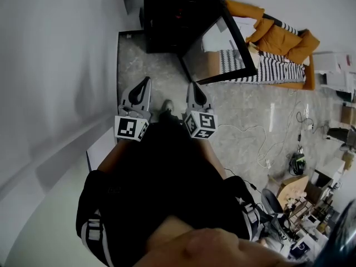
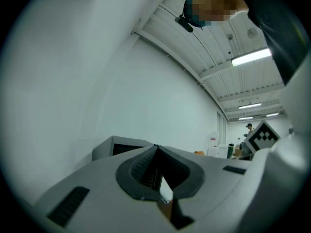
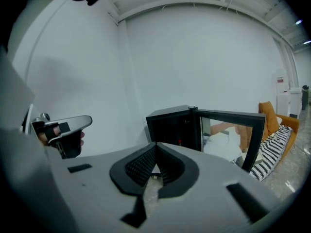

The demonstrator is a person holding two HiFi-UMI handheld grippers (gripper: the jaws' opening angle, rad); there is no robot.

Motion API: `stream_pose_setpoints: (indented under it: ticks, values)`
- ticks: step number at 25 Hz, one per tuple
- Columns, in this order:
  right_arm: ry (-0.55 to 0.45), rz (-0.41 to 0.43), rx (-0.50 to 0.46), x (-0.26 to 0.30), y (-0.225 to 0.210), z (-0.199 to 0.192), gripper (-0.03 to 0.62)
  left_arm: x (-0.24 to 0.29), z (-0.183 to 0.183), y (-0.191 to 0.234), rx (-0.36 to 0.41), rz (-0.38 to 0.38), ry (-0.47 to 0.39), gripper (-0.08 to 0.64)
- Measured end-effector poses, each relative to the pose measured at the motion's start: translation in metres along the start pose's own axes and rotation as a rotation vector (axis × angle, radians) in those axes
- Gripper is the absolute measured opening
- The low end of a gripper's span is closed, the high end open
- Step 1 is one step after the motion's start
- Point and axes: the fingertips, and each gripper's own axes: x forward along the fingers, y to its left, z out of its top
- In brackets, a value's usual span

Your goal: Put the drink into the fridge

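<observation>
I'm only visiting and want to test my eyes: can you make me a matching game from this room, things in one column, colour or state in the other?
Things:
1. fridge door
2. sofa
3. cloth on the sofa
4. right tongs

Colour or state:
A. orange
B. shut, nothing between them
C. standing open
D. black and white stripes

Pairs: 1-C, 2-A, 3-D, 4-B

An orange sofa (image 1: 278,38) with a striped blanket (image 1: 261,68) sits ahead, right of the right tongs (image 1: 192,88). A white cable (image 1: 250,126) lies beside them.
</observation>
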Motion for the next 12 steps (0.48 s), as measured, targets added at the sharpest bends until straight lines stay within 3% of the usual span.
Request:
stream_pose_setpoints:
  ticks: [12]
  values:
    - [-0.006,-0.003,-0.011,0.0009,-0.0087,-0.0019,0.002,0.0035,-0.0076,-0.0032,0.005,0.006,0.004,0.005]
